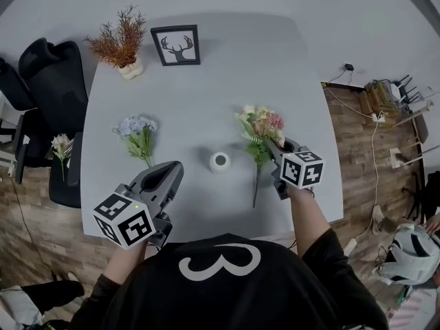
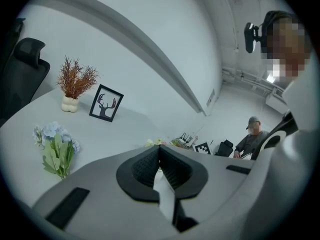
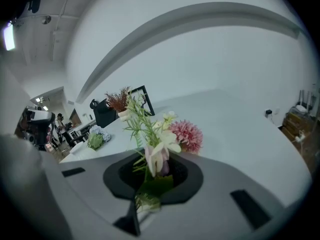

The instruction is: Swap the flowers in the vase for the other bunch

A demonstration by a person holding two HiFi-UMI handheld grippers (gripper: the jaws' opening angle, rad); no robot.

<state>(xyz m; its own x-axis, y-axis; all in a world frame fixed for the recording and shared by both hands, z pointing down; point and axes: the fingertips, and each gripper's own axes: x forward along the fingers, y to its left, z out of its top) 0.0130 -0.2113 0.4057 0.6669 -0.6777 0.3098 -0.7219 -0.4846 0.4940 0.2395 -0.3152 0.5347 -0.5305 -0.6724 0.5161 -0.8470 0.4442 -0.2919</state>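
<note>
A small white vase (image 1: pixel 219 161) stands near the middle of the grey table (image 1: pixel 206 95), and its mouth looks empty. To its right, my right gripper (image 1: pixel 271 147) (image 3: pixel 152 173) is shut on a pink, cream and green bunch (image 1: pixel 261 125) (image 3: pixel 160 134). The blooms point away from me and the long stem (image 1: pixel 256 190) trails back toward the table's front edge. A blue bunch (image 1: pixel 137 135) (image 2: pixel 57 149) lies flat on the table left of the vase. My left gripper (image 1: pixel 173 170) (image 2: pixel 159 151) hovers just in front of that bunch, shut with nothing in it.
At the back left are a potted dried red plant (image 1: pixel 124 43) and a framed deer picture (image 1: pixel 176 45). Black office chairs (image 1: pixel 48 88) stand at the table's left side. On the wooden floor to the right are cables and boxes (image 1: pixel 385 102).
</note>
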